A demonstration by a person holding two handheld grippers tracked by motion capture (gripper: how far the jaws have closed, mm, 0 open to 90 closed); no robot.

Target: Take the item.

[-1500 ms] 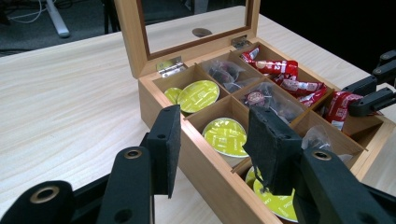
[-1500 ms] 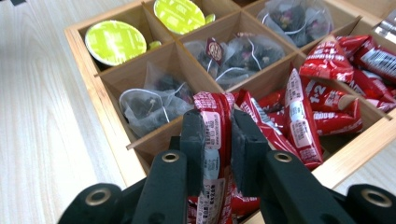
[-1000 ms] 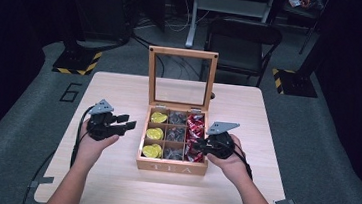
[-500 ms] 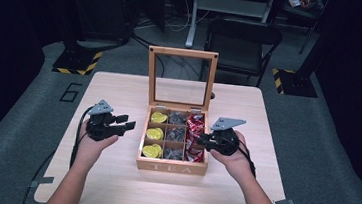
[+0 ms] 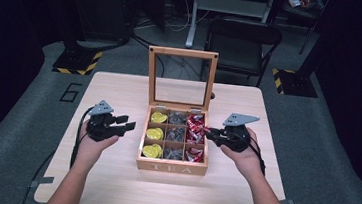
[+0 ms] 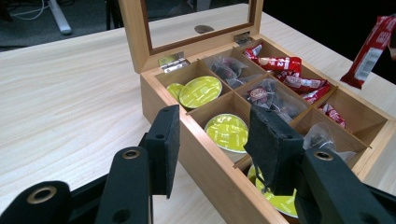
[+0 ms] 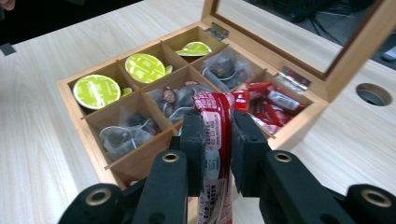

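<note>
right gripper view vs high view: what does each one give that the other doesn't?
Right gripper view: the right gripper has its pads clamped on a red packet, with print readable on the packet, and a round hole in the tabletop.

High view: the left gripper beside the box, both forearms, the chair and the floor.

Both: the open wooden tea box with green capsules, clear sachets and red packets in three columns.

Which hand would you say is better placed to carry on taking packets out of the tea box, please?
The right. The right gripper is already shut on a red packet beside the tea box. The left gripper stands open and holds nothing.
</note>
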